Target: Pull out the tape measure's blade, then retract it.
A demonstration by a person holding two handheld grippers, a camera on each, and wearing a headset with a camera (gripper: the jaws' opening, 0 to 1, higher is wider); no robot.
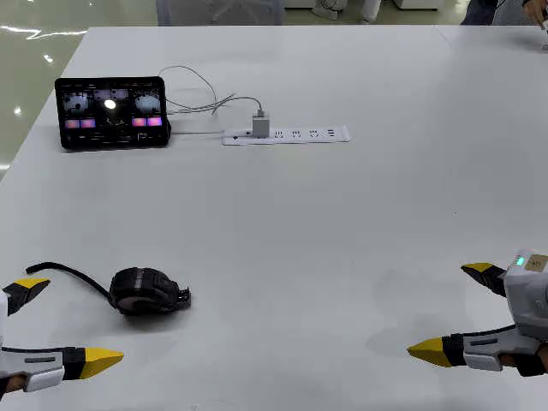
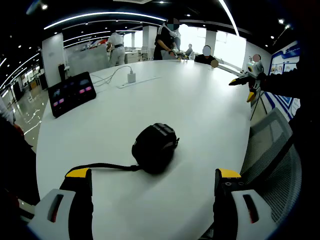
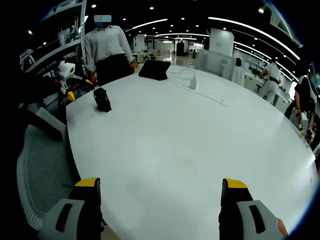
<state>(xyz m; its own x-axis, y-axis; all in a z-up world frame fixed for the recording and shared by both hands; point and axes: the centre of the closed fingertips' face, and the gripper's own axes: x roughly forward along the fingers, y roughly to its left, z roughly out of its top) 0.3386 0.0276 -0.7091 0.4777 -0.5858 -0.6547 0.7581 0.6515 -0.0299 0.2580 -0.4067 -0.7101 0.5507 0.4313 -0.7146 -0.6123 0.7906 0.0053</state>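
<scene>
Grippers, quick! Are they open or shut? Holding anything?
Left gripper: open, holding nothing; the tape measure lies just ahead of it.
Right gripper: open, holding nothing.

Matt black rubbery tape measure point(image 1: 145, 290) on smooth white table point(image 1: 342, 223).

A big white table point(image 1: 360, 223) stands on a glossy pale floor point(image 1: 21, 86). Strip lights point(image 3: 242, 21) and small spots line the dark ceiling, bright windows point(image 2: 222, 47) glow beyond, and a grey mesh chair point(image 3: 37, 170) waits at the table's edge.
</scene>
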